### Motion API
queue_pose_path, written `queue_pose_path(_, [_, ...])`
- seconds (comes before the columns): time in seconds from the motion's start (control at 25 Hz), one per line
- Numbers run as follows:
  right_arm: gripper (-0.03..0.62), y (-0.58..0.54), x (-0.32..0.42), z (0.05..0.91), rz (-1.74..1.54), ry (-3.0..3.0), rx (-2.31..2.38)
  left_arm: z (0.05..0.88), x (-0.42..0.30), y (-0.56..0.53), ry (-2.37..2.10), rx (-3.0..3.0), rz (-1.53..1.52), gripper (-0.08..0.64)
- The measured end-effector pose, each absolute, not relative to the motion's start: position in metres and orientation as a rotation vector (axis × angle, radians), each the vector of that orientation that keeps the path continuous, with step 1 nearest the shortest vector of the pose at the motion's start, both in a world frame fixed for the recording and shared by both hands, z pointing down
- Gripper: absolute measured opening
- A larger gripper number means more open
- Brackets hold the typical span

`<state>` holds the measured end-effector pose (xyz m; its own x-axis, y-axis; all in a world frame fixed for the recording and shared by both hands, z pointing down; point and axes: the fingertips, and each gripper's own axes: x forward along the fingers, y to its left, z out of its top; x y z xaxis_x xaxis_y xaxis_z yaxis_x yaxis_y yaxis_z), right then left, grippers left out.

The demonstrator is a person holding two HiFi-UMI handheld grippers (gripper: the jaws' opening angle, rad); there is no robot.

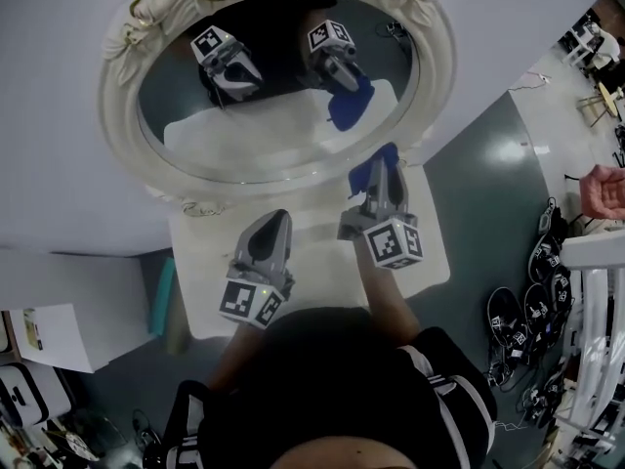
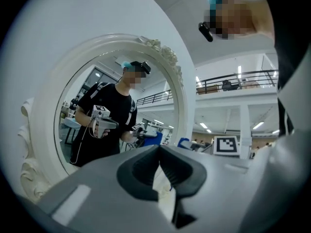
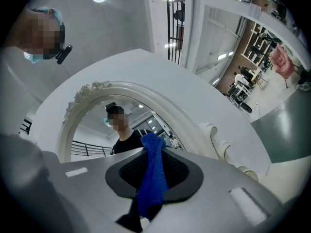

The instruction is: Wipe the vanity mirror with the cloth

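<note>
An oval vanity mirror with an ornate cream frame stands at the far edge of a white table. Its frame fills the left gripper view and its frame arches across the right gripper view. My right gripper is shut on a blue cloth, held just in front of the glass's lower right rim; the cloth hangs between the jaws. My left gripper is shut on nothing, lower left of the right one, short of the mirror. Both grippers are reflected in the glass.
A white wall stands behind the mirror. Several marker-tagged devices and cables lie on the green floor at the right beside a white rack. A teal object hangs by the table's left edge. A person's hand shows at the far right.
</note>
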<state>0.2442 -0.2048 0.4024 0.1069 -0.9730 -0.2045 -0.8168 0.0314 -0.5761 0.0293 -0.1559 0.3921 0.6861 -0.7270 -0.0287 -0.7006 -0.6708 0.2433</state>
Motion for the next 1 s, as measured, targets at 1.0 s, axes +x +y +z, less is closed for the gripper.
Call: queue_pose_path(1.0, [0.06,-0.263,0.292,0.423,-0.447,1.403,-1.683,0.43,0.024,-0.189,-1.229,2.607,-0.101,0.011])
